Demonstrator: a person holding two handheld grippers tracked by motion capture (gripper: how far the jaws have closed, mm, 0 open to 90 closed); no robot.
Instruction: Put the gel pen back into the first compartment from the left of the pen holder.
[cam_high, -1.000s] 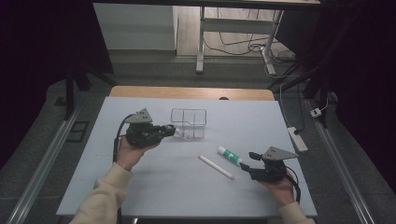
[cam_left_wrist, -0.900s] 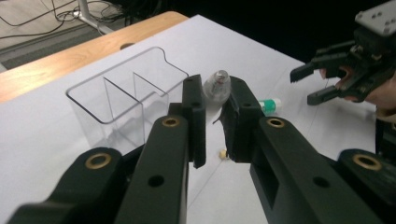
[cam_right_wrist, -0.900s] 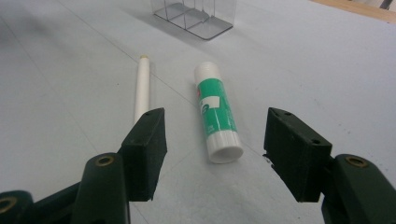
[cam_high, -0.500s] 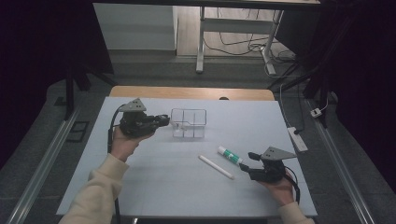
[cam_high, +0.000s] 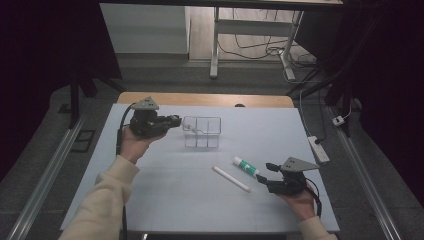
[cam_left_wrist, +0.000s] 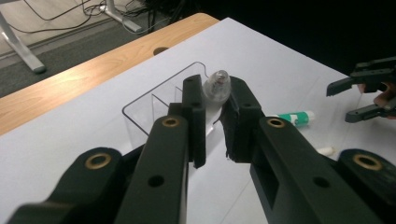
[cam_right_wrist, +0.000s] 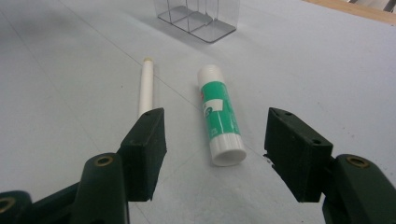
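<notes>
A: Left gripper fingers clamped on a small clear capped item, centre frame, above the clear organizer.

B: Right gripper fingers wide, straddling the glue stick lower centre on the tabletop. Better to lower squarely, then close mid-barrel, clear of the white stick.

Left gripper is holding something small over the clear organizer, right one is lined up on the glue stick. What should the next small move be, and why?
Probably lower the left gripper a little and open it. Its jaws are shut on a small clear capped item, which sits above the clear organizer. The right gripper is open with the glue stick between its jaws, so it can close afterwards.
</notes>
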